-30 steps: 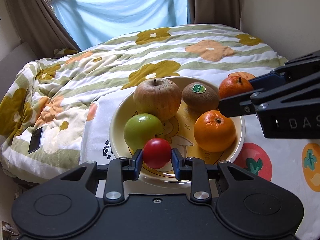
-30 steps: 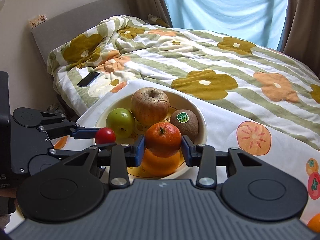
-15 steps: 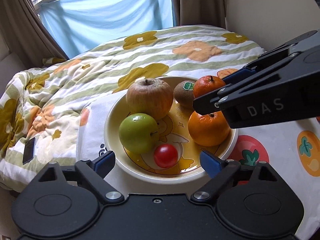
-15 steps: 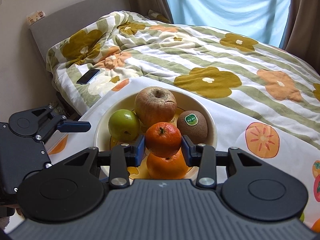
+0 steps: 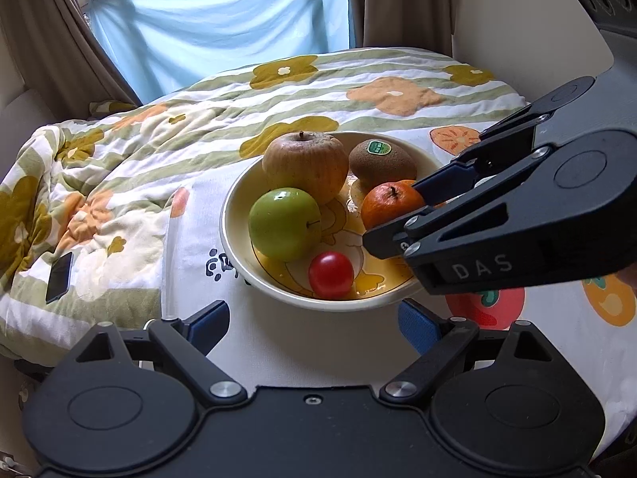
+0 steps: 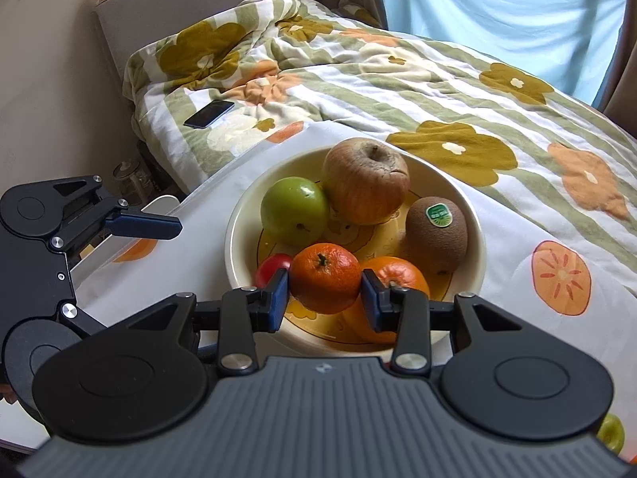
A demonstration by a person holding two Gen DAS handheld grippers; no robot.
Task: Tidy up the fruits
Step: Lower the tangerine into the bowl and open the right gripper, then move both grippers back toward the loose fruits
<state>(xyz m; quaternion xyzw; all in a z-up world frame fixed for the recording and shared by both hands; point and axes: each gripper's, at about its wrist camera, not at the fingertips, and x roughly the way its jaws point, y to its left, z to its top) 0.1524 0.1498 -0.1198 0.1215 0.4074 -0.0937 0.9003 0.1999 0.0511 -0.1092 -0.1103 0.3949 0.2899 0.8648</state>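
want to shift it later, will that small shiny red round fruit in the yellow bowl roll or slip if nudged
The small shiny red round fruit would probably roll readily: it looks near-spherical and rests free on the yellow bowl's sloped inner wall. Its glossy skin suggests pads may slip. Being so small, it is likely light, though that can't be confirmed.

bed: floral striped quilt (image 6: 398,91) | window: pale blue curtain (image 5: 223,36), daylight | walls: beige (image 6: 43,59)
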